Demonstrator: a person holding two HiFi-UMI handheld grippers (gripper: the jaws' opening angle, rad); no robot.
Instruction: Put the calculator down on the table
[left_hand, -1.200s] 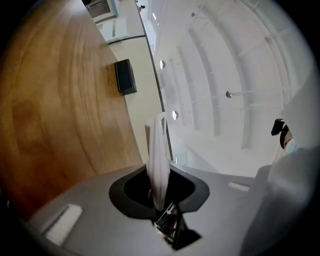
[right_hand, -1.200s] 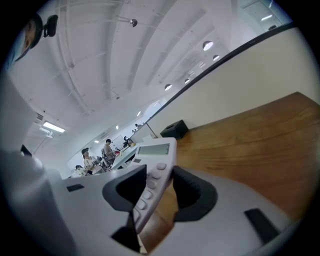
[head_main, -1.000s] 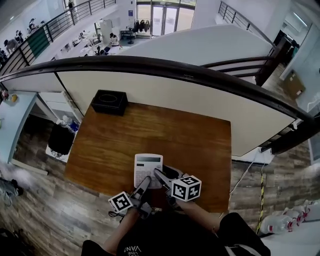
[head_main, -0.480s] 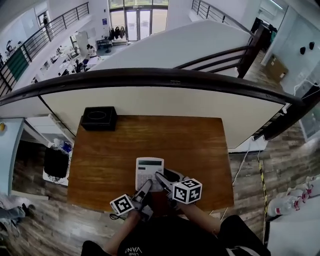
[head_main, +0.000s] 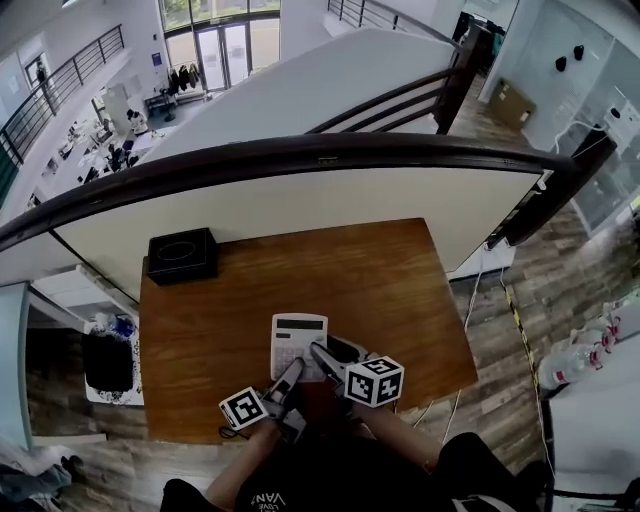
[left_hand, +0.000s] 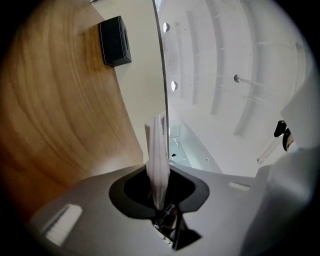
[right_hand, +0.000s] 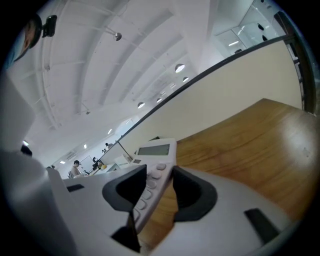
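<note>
Overhead, the head camera looks steeply down; left hand-held gripper (head_main: 290, 372) and right hand-held gripper (head_main: 322, 355) cameras sit right behind the calculator (head_main: 298, 335), which all share.

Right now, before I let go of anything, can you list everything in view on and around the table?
table: one, brown wood, centre of the head view
calculator: one, white, over the table's near part, held at its near end
box: one, black, table's far left corner
railing: one, dark, curving beyond the table
bin: one, black, floor left of the table
left gripper: one, grey, shut on the calculator
right gripper: one, grey, shut on the calculator
</note>
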